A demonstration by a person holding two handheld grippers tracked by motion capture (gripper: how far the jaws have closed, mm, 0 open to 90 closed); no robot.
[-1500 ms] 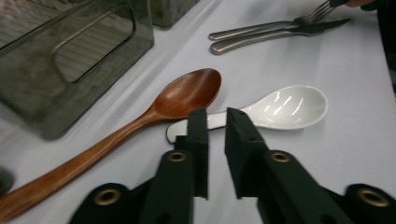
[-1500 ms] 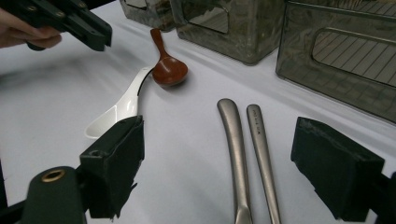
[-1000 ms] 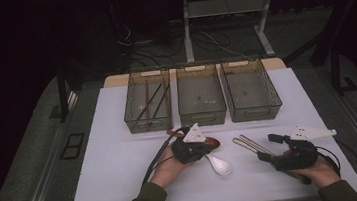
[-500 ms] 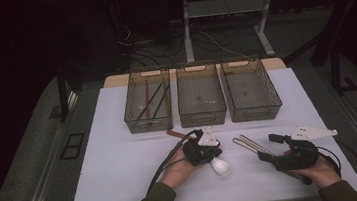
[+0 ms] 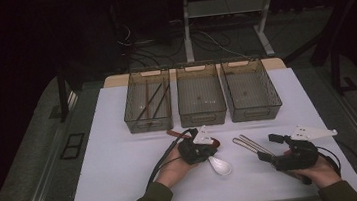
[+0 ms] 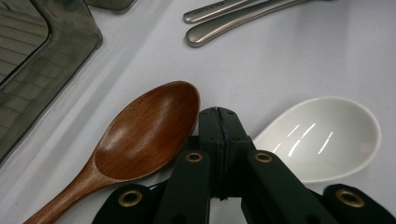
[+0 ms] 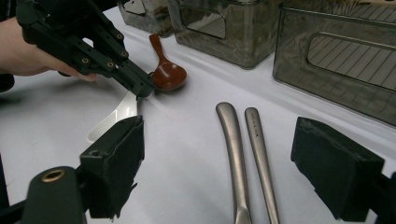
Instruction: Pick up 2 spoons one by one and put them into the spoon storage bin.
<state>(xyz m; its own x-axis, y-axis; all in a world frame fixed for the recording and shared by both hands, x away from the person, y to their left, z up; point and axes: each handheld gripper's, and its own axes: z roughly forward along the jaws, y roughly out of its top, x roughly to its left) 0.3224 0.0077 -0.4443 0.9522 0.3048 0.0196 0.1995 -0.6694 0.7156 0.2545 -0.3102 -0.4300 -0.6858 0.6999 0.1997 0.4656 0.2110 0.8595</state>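
My left gripper [image 5: 213, 149] is shut with nothing visible between its jaws. Its tip [image 6: 218, 114] rests on the table between the bowl of a brown wooden spoon [image 6: 147, 130] and a white ceramic spoon [image 6: 322, 137]. In the right gripper view the left gripper [image 7: 145, 89] points at the wooden spoon [image 7: 167, 74], with the white spoon [image 7: 116, 116] beneath it. My right gripper [image 7: 222, 135] stands open, its pads on either side of two metal utensil handles [image 7: 243, 149]. From above, the right gripper [image 5: 268, 147] sits just right of those utensils [image 5: 249, 144].
Three smoky clear bins stand in a row at the back of the white table [image 5: 122, 161]. The left bin [image 5: 136, 120] holds dark chopsticks. The middle bin [image 5: 202, 115] and right bin [image 5: 255, 112] look almost bare. The bins' walls [image 7: 336, 60] rise just behind the utensils.
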